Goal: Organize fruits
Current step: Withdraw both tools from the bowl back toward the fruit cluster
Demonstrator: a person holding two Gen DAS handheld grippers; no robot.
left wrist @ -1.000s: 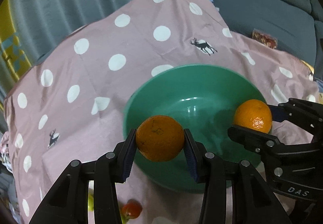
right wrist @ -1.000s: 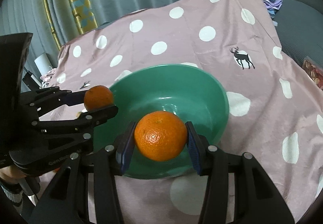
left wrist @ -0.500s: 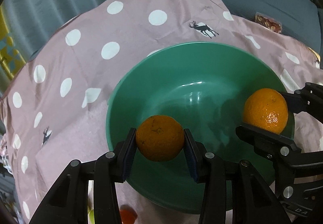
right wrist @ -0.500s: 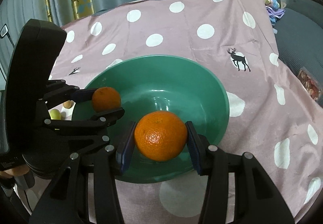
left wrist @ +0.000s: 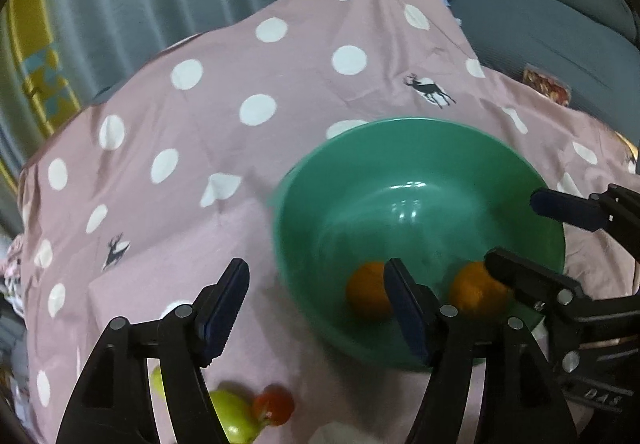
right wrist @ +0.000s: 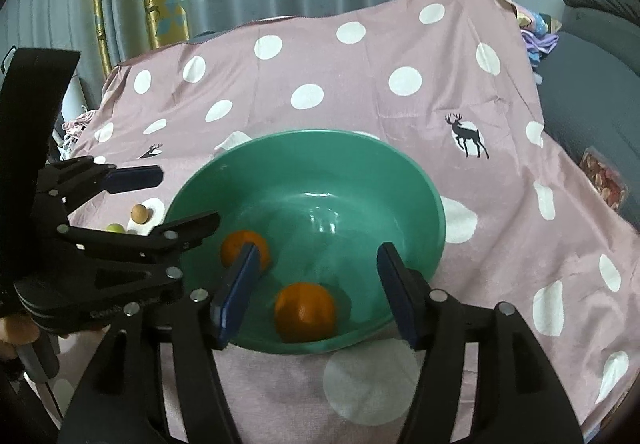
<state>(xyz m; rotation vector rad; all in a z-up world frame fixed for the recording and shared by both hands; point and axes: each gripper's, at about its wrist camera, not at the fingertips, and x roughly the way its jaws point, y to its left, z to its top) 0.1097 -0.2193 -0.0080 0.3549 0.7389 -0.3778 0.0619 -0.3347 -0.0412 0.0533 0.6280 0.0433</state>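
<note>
A green bowl [left wrist: 400, 148] [right wrist: 304, 148] sits on a pink polka-dot cloth. Two oranges lie inside it: one on the left [left wrist: 366, 294] [right wrist: 236, 246] and one on the right [left wrist: 474, 294] [right wrist: 305, 311]. My left gripper [left wrist: 316, 308] is open and empty, at the bowl's near left rim; it shows in the right wrist view [right wrist: 176, 200]. My right gripper [right wrist: 316, 296] is open and empty above the near part of the bowl; it shows in the left wrist view [left wrist: 520, 232].
A green fruit [left wrist: 232, 416] and a small red fruit [left wrist: 274, 404] lie on the cloth near the left gripper. A small brown fruit [right wrist: 140, 213] and a green one [right wrist: 115, 228] lie left of the bowl. A grey sofa [left wrist: 540, 12] stands to the right.
Both grippers have opened and let go of their oranges, which now lie in the bowl. Both grippers have drawn back a little; the left one has shifted left.
</note>
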